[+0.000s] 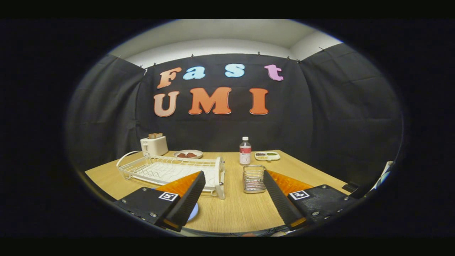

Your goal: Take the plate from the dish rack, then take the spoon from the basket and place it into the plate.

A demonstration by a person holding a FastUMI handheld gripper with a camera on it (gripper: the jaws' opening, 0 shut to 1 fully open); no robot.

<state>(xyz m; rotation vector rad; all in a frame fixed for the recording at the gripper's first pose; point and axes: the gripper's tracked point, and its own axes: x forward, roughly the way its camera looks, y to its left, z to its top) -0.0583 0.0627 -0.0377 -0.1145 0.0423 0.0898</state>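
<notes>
1. Plate: a pale round edge lies flat on the table, near side of the rack and mostly hidden under the left finger. Prob. the task's plate, but too little shows to be sure. If so, it's set low and open so a spoon can drop in from above.
2. Toaster, far left at the back w/ toast in its slots. Well apart from the work, not involved.
3. Dish rack: white wire, beyond the left finger. No plate seen standing in it, so step 1 looks done.
4. Small dish w/ reddish food, behind the rack. Clutter only.
5. Gripper: fingers spread wide, nothing between them, held above the table and pointing fwd. Open bc, I'd judge, it's lining up for the next grab.
6. Bottle, upright at the back, beyond the fingers' gap.
7. Basket: metal mesh, just ahead of the gap and close by the right finger. Spoon should be in it, but can't make it out through the mesh.
8. Divided tray, back right beside the bottle. Not involved.
9. Next, by my read: go to the basket, pinch the spoon handle. Risk is nudging the light basket.
</notes>
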